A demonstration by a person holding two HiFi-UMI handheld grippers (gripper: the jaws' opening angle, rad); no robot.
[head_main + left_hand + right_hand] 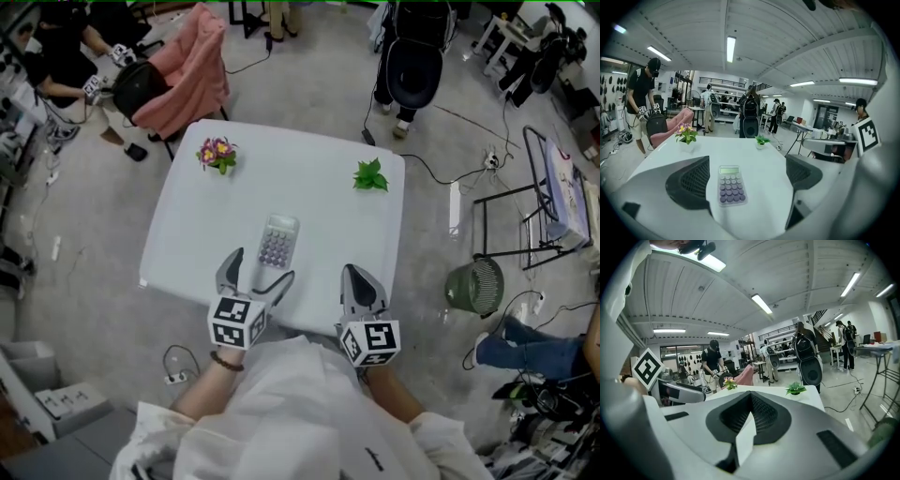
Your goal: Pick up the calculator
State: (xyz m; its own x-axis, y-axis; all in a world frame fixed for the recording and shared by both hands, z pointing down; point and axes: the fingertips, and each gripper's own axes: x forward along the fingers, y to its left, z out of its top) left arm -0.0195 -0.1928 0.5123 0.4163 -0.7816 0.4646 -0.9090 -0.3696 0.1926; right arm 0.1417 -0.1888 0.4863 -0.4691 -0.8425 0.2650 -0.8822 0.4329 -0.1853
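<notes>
The calculator (277,241) lies flat on the white table (323,220), near the person's edge and left of centre, keys up and display at the far end. The left gripper (260,266) is positioned at its near end with jaws spread wide. In the left gripper view the calculator (731,184) sits between the two pads but closer to the left one, with no contact visible on either side. This spread appears set to straddle the body across its width before a squeeze. The approach is judged under way and the grasp not yet made. The right gripper (357,277) is held beside the left, near the table edge, with its jaws pressed together on nothing. It seems parked clear of the work. A small flowering plant (217,153) and a green plant (370,175) stand at the far corners, well apart from the calculator, and pose no obstruction.
</notes>
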